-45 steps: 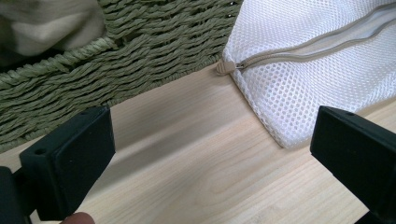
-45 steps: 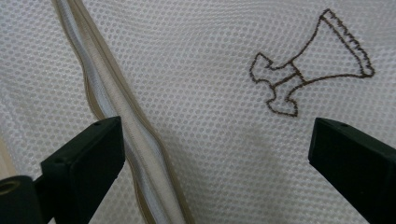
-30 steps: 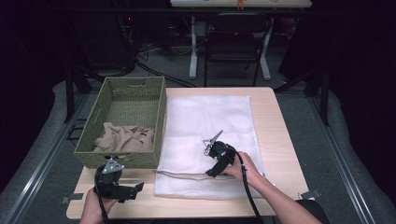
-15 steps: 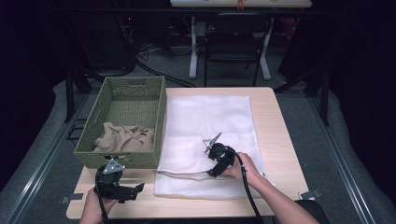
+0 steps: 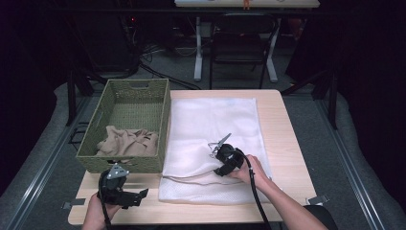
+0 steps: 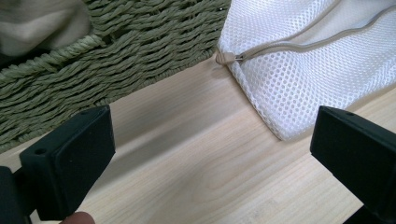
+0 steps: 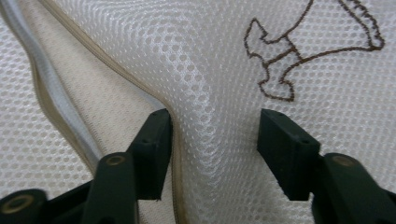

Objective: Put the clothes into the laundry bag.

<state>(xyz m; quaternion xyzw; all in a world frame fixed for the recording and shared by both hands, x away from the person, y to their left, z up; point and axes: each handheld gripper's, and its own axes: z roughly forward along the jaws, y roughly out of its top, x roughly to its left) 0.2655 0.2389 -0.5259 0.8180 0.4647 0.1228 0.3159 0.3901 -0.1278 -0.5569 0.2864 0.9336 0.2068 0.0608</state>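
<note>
A white mesh laundry bag [image 5: 215, 120] lies flat on the wooden table [image 5: 287, 143], its beige zipper [image 5: 189, 179] running along the near edge. My right gripper [image 5: 219, 168] presses down on the bag just behind the zipper. In the right gripper view it [image 7: 212, 149] is open, with a raised ridge of mesh [image 7: 210, 121] between the fingers, the zipper [image 7: 60, 107] to the left and a brown embroidered mark [image 7: 299, 51] beyond. My left gripper [image 5: 138, 196] hovers wide open over bare wood [image 6: 196, 154] at the near left, short of the bag's corner and the zipper pull [image 6: 228, 57].
A green woven basket [image 5: 163, 120] stands at the left of the table, touching the bag's side, with a crumpled beige cloth [image 5: 127, 143] inside. Its wall [image 6: 116, 51] rises close ahead of the left gripper. A chair [image 5: 239, 43] and cables sit beyond the far edge.
My right gripper has settled slightly lower onto the bag, and the mesh beside the zipper has puckered up a little. The left gripper has stayed put.
</note>
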